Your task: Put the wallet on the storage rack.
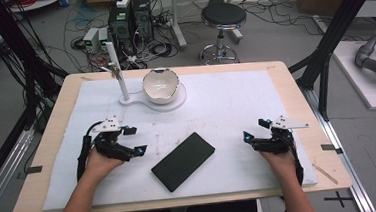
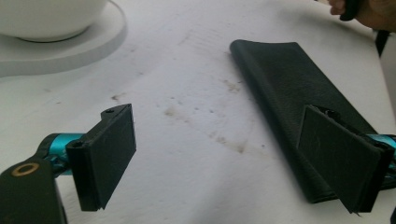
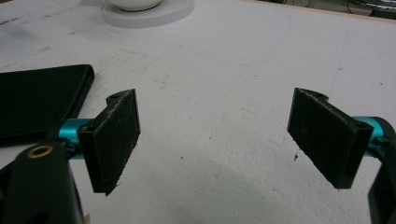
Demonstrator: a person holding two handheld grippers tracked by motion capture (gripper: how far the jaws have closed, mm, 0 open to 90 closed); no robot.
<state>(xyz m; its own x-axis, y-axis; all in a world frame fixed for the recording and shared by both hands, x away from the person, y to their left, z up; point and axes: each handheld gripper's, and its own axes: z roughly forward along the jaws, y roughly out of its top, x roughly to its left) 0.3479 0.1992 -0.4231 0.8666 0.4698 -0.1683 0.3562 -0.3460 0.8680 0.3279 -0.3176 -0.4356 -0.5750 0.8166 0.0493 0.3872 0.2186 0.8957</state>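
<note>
Black folded cloth (image 1: 183,161) lies flat between two claws.
Left claw (image 1: 134,140) at nine o'clock, right claw (image 1: 254,130) at three o'clock; both gape apart, holding nothing.

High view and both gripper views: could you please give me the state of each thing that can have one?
Left tongs: open, empty, beside the case.
Right tongs: open, empty.
Black case: closed, lying flat on the mat, untouched.
White bowl: upright on its round stand; rim looks chipped.
White mat: flat, stained.
</note>
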